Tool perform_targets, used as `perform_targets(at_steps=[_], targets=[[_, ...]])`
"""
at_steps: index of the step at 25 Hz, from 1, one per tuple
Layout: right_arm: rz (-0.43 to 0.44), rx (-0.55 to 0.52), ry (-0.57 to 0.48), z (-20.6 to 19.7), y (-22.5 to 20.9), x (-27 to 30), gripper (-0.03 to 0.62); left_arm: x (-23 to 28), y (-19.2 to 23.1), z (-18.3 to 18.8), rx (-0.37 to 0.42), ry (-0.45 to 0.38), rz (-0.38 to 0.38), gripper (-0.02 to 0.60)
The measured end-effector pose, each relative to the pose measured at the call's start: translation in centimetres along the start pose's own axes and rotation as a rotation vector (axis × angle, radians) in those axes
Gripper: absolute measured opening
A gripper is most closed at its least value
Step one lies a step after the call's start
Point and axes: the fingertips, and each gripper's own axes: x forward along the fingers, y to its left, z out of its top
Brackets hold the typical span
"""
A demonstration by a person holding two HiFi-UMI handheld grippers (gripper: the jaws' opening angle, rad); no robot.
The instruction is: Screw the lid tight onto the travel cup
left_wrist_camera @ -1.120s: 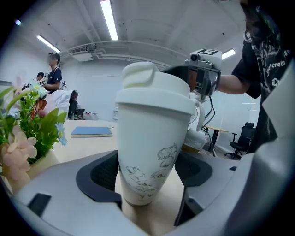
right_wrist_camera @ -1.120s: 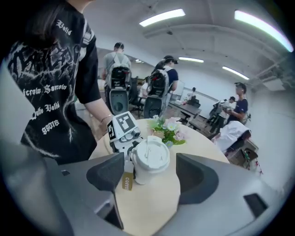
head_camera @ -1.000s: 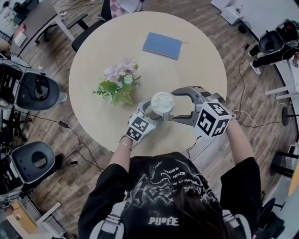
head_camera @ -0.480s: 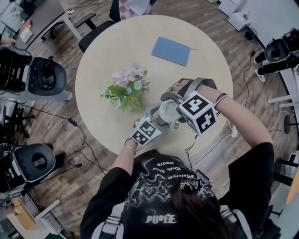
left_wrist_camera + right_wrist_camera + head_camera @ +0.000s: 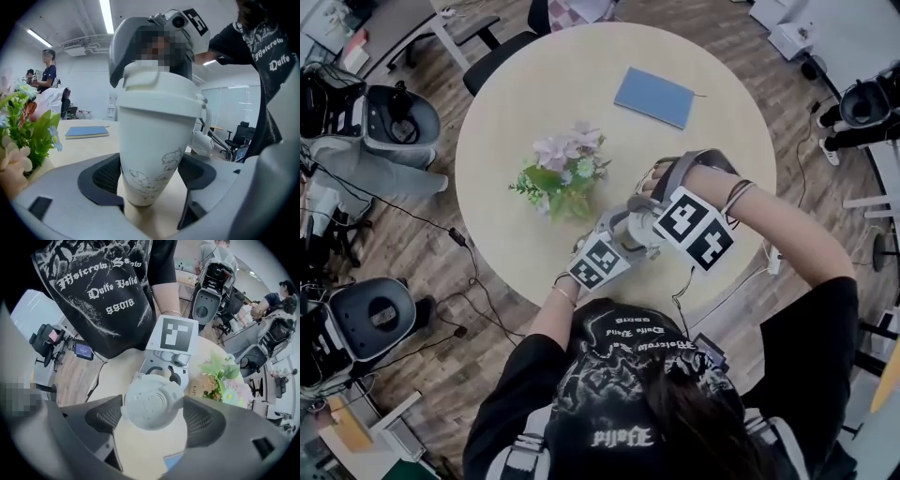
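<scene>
The white travel cup [image 5: 150,150] stands upright on the round table [image 5: 516,122], with a faint flower print on its side. Its lid [image 5: 157,93] sits on top. My left gripper [image 5: 150,180] is shut on the cup's lower body, a pad pressing on each side. My right gripper [image 5: 152,416] reaches down over the top. The lid [image 5: 152,404] lies between its wide jaws, and the pads stand right at the rim without a clear squeeze. In the head view the right gripper's marker cube [image 5: 694,228] hides most of the cup [image 5: 639,225].
A bunch of artificial flowers [image 5: 565,173] stands just left of the cup. A blue notebook [image 5: 654,97] lies at the table's far side. Office chairs [image 5: 375,319] and cables ring the table. People stand in the background of the left gripper view.
My right gripper has swung from the cup's right side to over its top, with the wrist turned. The left gripper and the cup have stayed in place.
</scene>
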Motion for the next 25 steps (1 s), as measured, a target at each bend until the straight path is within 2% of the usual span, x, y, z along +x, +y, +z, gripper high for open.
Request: perform_targets(at_steps=[3,9,14,18,22,25], targets=[[-0.021,0.086,-0.029,0.1,-0.1,0.0,0.410,0.0,0.0,0.0,0.001,-0.003,0.005,0.387],[-0.084,0.394,-0.104,-0.2,-0.6,0.2,0.408,0.0,0.1,-0.2,-0.010,-0.011,0.015,0.390],[-0.179,0.542,-0.132,-0.2,-1.0,0.2,0.407,0.0,0.1,-0.2,-0.019,-0.012,0.026,0.391],[-0.251,0.699,-0.174,-0.1,-1.2,0.0,0.405,-0.1,-0.1,-0.2,-0.026,-0.018,0.036,0.391],[-0.330,0.915,-0.231,-0.4,-1.7,-0.2,0.405,-0.2,0.0,-0.3,-0.030,-0.015,0.042,0.390],[-0.439,1.117,-0.308,-0.8,-2.2,-0.5,0.405,-0.2,0.2,-0.3,-0.033,-0.020,0.052,0.390]])
